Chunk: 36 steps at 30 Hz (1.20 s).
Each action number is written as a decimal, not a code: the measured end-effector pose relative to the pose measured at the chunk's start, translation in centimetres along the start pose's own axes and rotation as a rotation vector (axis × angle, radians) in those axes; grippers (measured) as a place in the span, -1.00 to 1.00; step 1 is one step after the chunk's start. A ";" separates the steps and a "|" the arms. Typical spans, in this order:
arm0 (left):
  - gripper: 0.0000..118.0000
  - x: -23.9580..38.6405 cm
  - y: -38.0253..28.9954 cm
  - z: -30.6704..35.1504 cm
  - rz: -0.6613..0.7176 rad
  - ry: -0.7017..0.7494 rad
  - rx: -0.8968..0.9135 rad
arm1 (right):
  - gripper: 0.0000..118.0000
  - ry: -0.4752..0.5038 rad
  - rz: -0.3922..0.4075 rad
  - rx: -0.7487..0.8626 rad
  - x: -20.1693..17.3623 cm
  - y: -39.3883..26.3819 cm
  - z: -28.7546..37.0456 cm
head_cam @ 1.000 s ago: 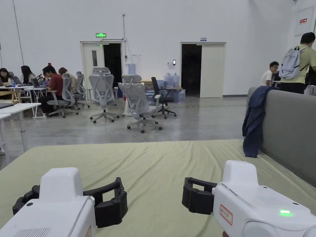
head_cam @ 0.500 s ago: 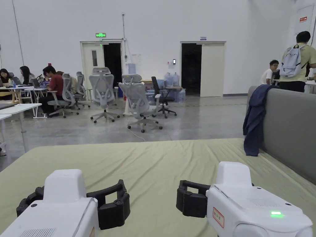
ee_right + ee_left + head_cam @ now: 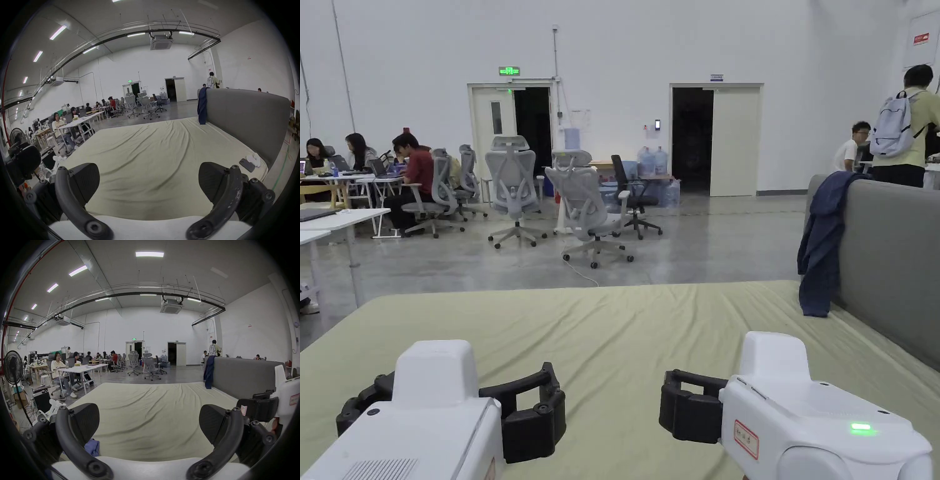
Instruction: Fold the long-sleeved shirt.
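1. At the near edge of the bed (image 3: 625,325): left gripper (image 3: 149,420) and right gripper (image 3: 149,178) side by side, low over the green sheet, both pointing toward the bed's far edge. Jaws spread wide on each, with nothing between them.
2. Just under the left gripper, at the bed's near left edge: a small bunch of pale blue cloth (image 3: 92,447), mostly hidden by the left jaw. Cannot tell what it is.
3. On the bed's near right corner, against the grey headboard (image 3: 887,262): a dark phone (image 3: 246,164) with a white bundle (image 3: 254,160) touching it, clear of the middle of the bed.
4. Across the middle of the bed: bare sheet, lightly wrinkled, no garment laid out.
5. At the bed's far right corner: a navy garment (image 3: 822,250), probably the long-sleeved shirt, draped over the end of the headboard. Hangs with its long axis upright and its hem touching the sheet.
6. Judging the coming move: lies ahead and to the right of both sets of jaws, well apart from them, with the right gripper nearer. Likely calls for a reach along the headboard, then spreading flat mid-bed. Folding not yet begun.
7. Beyond the bed's far edge: grey office chairs (image 3: 584,206) and seated people (image 3: 415,172) at desks.
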<state>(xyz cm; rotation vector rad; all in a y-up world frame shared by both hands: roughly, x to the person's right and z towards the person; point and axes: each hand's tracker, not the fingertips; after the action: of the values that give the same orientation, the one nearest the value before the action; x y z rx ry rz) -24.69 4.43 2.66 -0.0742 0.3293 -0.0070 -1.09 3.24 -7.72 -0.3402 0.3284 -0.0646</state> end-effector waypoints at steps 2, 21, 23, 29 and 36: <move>1.00 0.0 0.0 0.0 -0.002 -0.002 -0.001 | 1.00 -0.004 0.017 0.003 -0.2 0.0 0.0; 1.00 -0.1 0.1 0.1 -0.003 -0.013 -0.005 | 1.00 0.018 0.005 -0.019 -0.2 0.0 -0.2; 1.00 -0.1 0.2 0.1 -0.002 -0.014 -0.005 | 1.00 0.018 0.004 -0.015 -0.2 0.1 -0.1; 1.00 -0.1 0.3 0.3 -0.006 -0.016 -0.001 | 1.00 0.007 -0.001 -0.009 0.0 0.2 -0.1; 1.00 -0.2 0.2 0.4 -0.001 -0.016 -0.006 | 1.00 0.003 -0.002 -0.016 0.0 0.1 -0.1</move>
<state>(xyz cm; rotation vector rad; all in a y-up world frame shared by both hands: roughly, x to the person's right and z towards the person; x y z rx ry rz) -24.78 4.70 3.06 -0.0808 0.3138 -0.0060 -1.08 3.27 -7.85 -0.3565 0.3321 -0.0646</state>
